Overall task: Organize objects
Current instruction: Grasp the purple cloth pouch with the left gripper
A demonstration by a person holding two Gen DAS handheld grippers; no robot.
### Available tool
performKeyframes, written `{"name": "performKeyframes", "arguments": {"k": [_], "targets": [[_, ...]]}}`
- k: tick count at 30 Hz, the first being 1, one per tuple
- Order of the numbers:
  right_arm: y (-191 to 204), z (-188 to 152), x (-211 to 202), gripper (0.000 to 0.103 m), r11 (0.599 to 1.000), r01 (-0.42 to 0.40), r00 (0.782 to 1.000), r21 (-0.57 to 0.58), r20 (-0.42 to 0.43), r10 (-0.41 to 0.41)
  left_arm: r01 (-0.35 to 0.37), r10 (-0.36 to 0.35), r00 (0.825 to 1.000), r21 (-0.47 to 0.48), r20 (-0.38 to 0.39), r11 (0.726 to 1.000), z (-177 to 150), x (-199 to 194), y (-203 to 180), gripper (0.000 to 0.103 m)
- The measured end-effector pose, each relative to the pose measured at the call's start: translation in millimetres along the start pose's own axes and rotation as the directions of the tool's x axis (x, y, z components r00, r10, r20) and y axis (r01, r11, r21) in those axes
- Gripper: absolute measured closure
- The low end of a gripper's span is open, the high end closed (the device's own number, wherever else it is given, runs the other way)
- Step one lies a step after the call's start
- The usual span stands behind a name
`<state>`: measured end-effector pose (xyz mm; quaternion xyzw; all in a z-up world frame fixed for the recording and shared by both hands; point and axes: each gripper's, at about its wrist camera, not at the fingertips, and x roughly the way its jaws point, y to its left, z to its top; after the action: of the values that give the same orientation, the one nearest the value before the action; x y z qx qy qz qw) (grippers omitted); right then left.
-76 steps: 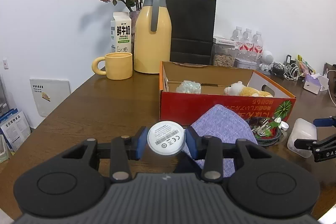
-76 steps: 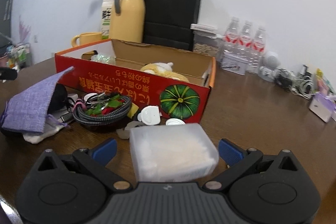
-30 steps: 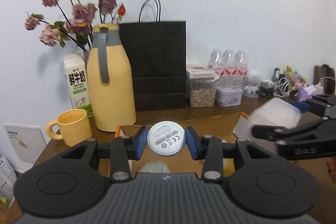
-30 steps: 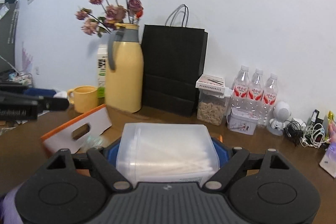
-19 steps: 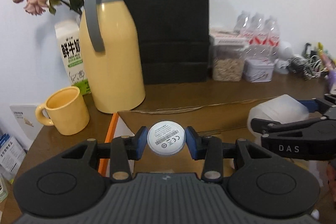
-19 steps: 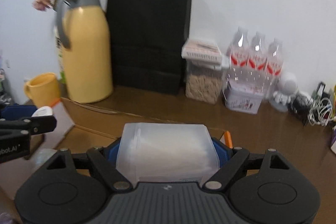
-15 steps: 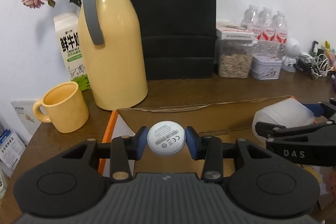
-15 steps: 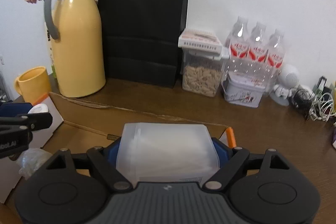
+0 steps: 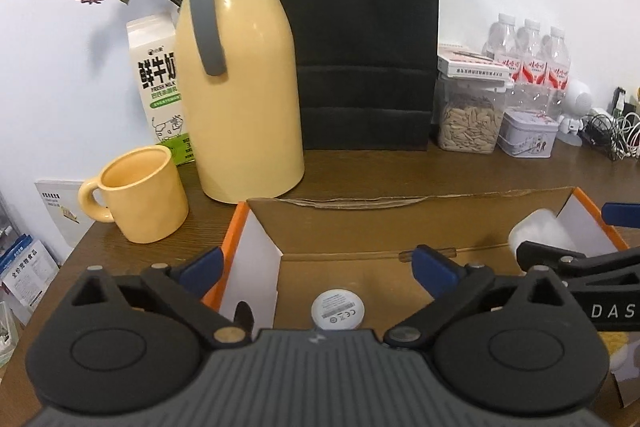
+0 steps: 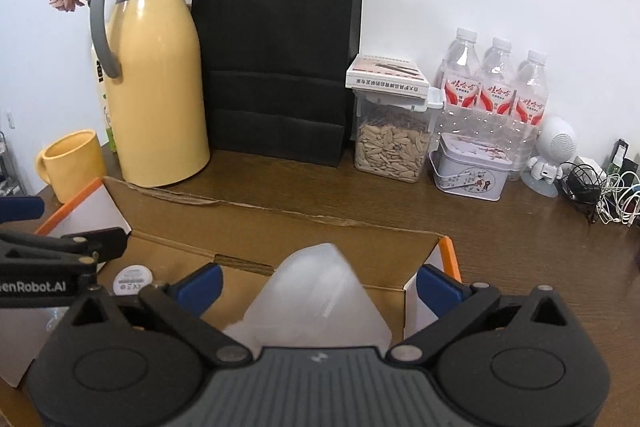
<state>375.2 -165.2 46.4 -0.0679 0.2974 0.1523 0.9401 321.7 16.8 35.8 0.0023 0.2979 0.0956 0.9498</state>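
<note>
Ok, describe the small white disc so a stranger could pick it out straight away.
Find the open cardboard box with orange edges, in front of the tall yellow jug. The white disc is inside near its left end, below the open left tongs. It is small, round and flat, with a printed barcode label.

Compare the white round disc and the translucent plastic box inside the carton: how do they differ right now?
The white round disc is small, flat and opaque, with a printed label facing up; the translucent plastic box is far bulkier and cloudy. The disc sits by the carton's left end under the left tool; the box is tipped at the right end under the right tool. Both are released, since both tools are open.
</note>
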Motion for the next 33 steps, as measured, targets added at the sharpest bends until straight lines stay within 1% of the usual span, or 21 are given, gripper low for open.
{"name": "performKeyframes", "arguments": {"k": [6, 12, 16, 20, 25, 28, 30, 33], "targets": [[4, -4, -26, 0.000, 1.000, -0.015, 0.999, -0.010, 0.034, 0.015, 0.011, -0.011, 0.999, -0.010, 0.039, 1.000, 0, -27, 4, 0.000], [9, -14, -79, 0.000, 0.999, -0.032, 0.991, -0.038, 0.125, 0.036, 0.052, -0.050, 0.992, -0.018, 0.114, 0.998, -12, -79, 14, 0.000], [8, -30, -121, 0.000, 0.997, -0.040, 0.981, -0.070, 0.188, 0.053, 0.080, -0.078, 0.983, -0.008, 0.167, 0.997, -27, -116, 22, 0.000], [8, -55, -158, 0.000, 0.995, -0.037, 0.972, -0.098, 0.228, 0.059, 0.105, -0.105, 0.976, 0.010, 0.192, 0.994, -48, -149, 28, 0.000], [12, -91, -191, 0.000, 0.991, -0.037, 0.970, -0.129, 0.234, 0.067, 0.114, -0.119, 0.974, 0.037, 0.194, 0.993, -81, -178, 33, 0.000], [13, -115, -205, 0.000, 0.991, -0.050, 0.972, -0.126, 0.224, 0.077, 0.123, -0.129, 0.975, 0.048, 0.180, 0.991, -103, -187, 35, 0.000], [13, -133, -212, 0.000, 0.992, -0.058, 0.975, -0.112, 0.208, 0.080, 0.130, -0.135, 0.978, 0.044, 0.160, 0.991, -117, -190, 37, 0.000], [13, -159, -216, 0.000, 0.995, -0.063, 0.982, -0.080, 0.173, 0.076, 0.150, -0.150, 0.982, 0.008, 0.110, 0.989, -137, -188, 42, 0.000]]}}
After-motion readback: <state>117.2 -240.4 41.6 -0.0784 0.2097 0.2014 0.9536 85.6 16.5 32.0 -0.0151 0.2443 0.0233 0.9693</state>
